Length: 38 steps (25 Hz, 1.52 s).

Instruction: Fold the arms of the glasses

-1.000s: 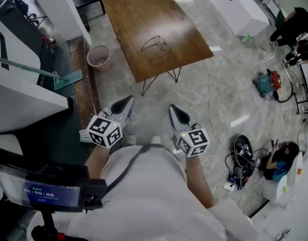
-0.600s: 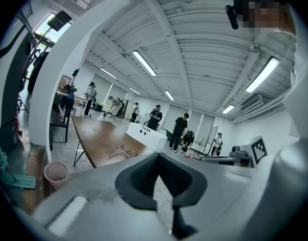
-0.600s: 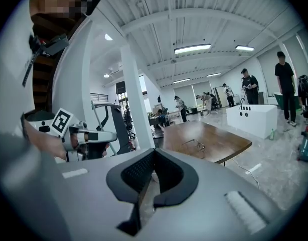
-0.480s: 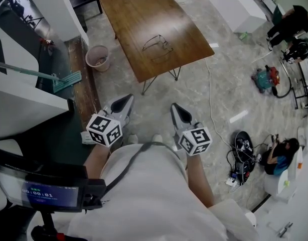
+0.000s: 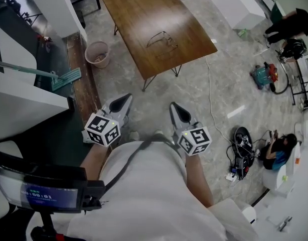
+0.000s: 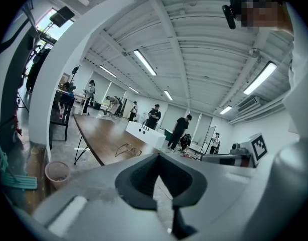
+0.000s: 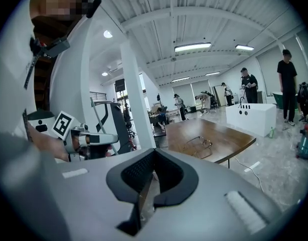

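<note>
Only a slight shift since a second ago: left gripper (image 5: 123, 100) and right gripper (image 5: 176, 109) both closed, empty, well short of thin wire-framed glasses (image 5: 161, 39) on far brown wooden table (image 5: 139, 14), so folding not started.

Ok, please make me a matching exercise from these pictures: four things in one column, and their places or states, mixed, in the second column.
Things:
1. glasses
2. pink bin
3. mop
4. right tool

Places or states:
A. shut, with nothing in it
B. lying on the wooden table
C. leaning, with its green head on the floor
D. standing on the floor beside that table

Pairs: 1-B; 2-D; 3-C; 4-A
</note>
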Motion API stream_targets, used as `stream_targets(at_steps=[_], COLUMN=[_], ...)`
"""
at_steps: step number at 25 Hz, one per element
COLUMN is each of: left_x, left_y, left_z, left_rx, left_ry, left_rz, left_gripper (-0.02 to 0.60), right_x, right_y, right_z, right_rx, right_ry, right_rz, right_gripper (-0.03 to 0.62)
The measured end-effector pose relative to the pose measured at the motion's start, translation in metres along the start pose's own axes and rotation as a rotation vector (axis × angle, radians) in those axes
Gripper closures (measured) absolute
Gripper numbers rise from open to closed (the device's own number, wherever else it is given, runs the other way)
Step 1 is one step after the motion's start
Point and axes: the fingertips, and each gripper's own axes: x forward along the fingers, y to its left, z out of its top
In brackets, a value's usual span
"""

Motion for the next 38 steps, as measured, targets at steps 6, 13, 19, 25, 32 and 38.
stream_targets(at_steps=[6, 13, 19, 25, 32, 38], left_x=[-0.005, 0.006, 0.027, 0.066, 0.135, 0.196], left_y=[0.003, -0.001, 0.024, 0.048, 0.067, 0.076], left_z=[-0.009, 0.006, 0.017, 0.034, 0.053, 0.079], left_rx=[-0.026, 0.011, 0.03, 0.015, 0.027, 0.024], left_ry=[0.008, -0.005, -0.009, -0.022, -0.001, -0.006], left_rz=[-0.022, -0.03, 0.026, 0.069, 0.083, 0.119], left_gripper=[0.58, 0.578, 0.578, 0.578, 0.578, 0.578], right_x=[-0.003, 0.0, 0.028, 0.062, 0.101, 0.137], right_y=[0.001, -0.006, -0.027, -0.061, -0.12, -0.171], right_z=[-0.005, 0.005, 0.017, 0.037, 0.048, 0.069], right_rx=[-0.001, -0.009, 0.0, -0.012, -0.005, -0.05], right_ry=[0.007, -0.004, -0.037, -0.038, 0.014, 0.053], right_rz=[-0.015, -0.017, -0.017, 0.03, 0.07, 0.154], right_gripper=[0.586, 0.586, 0.586, 0.586, 0.585, 0.585])
